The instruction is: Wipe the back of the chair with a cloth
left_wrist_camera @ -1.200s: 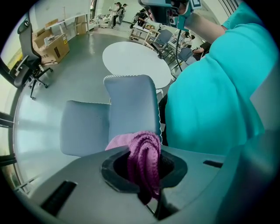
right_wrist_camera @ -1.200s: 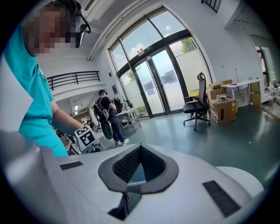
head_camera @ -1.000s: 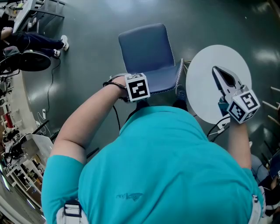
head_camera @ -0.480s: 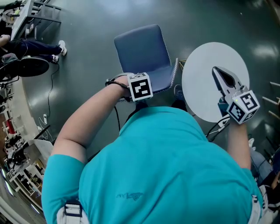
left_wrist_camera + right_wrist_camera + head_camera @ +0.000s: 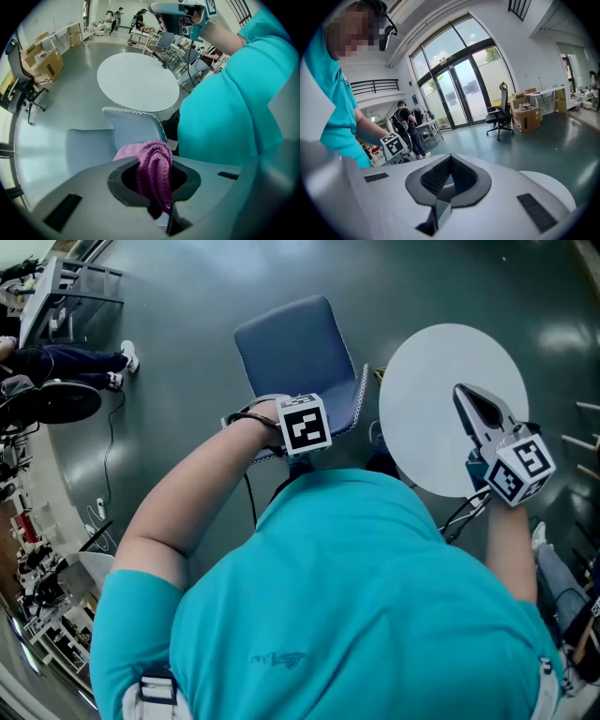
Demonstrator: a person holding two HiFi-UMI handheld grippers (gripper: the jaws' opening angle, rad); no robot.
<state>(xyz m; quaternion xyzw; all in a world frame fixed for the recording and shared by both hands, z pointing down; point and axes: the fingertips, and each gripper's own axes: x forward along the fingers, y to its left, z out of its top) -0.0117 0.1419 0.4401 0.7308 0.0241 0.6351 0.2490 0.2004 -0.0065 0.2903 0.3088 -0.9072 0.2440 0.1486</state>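
Observation:
The blue chair (image 5: 291,348) stands on the floor in front of me, its white-stitched back edge (image 5: 359,401) nearest to me. My left gripper (image 5: 154,197) is shut on a purple cloth (image 5: 157,161), which bunches up between the jaws. It is held at the chair back (image 5: 133,129), with the seat (image 5: 86,150) beyond; I cannot tell whether the cloth touches the back. In the head view only the left gripper's marker cube (image 5: 305,425) shows, at the chair's near edge. My right gripper (image 5: 463,394) hangs shut and empty over the round table, also seen as the right gripper (image 5: 450,159).
A round white table (image 5: 450,409) stands right beside the chair, also seen as the table (image 5: 138,82). An office chair (image 5: 18,79) and cardboard boxes (image 5: 44,65) are further off. A seated person (image 5: 56,362) is at the far left. A cable (image 5: 108,427) lies on the floor.
The chair and table have drifted a little left and up in the head view. The left gripper stays at the chair's back edge. The right gripper has hardly moved.

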